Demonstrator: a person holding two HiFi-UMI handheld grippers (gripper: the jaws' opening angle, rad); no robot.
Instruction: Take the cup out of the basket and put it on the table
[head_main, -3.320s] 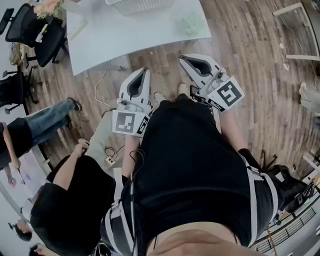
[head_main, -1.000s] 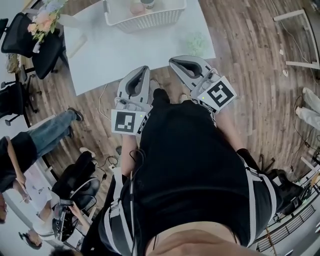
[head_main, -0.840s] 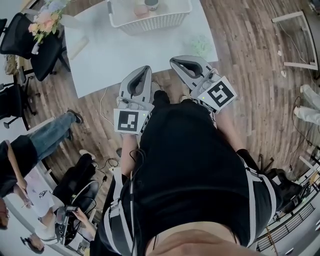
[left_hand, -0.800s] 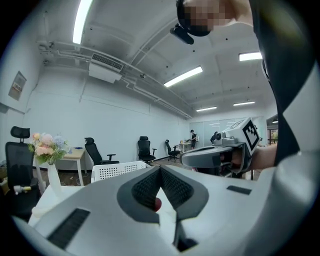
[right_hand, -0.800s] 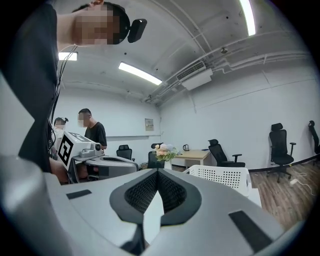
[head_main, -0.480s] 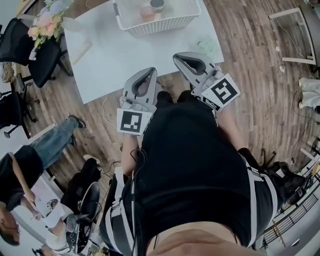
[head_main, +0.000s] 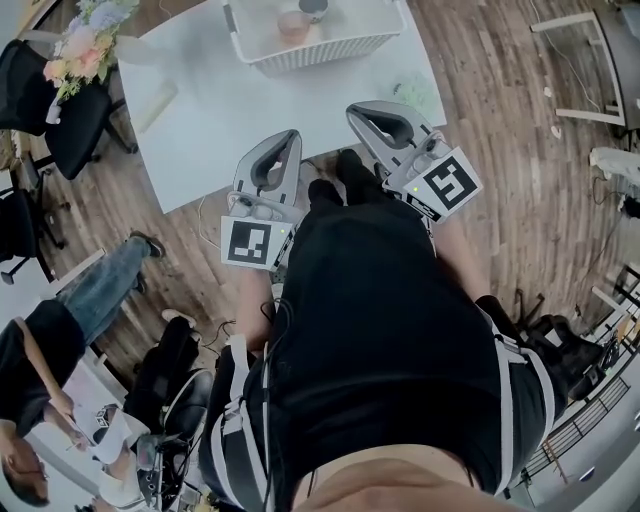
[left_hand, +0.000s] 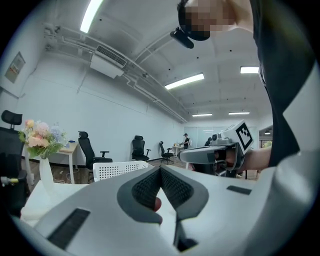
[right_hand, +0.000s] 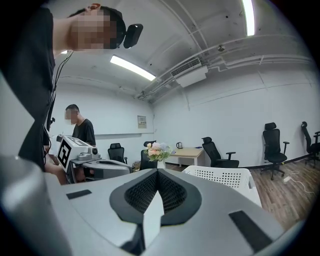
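Two empty grippers, the left gripper and right gripper, hold their jaws pressed together, short of the white basket; the pinkish cup sits inside it.

No words or numbers can be read anywhere.

The white marker cube on the grey left tool bears a black-and-white square pattern on its top face. So does the second white cube on the grey right tool. Both patterns are codes, not letters. A small framed notice on the far white wall and a framed poster high on the left wall carry print too small to make out.
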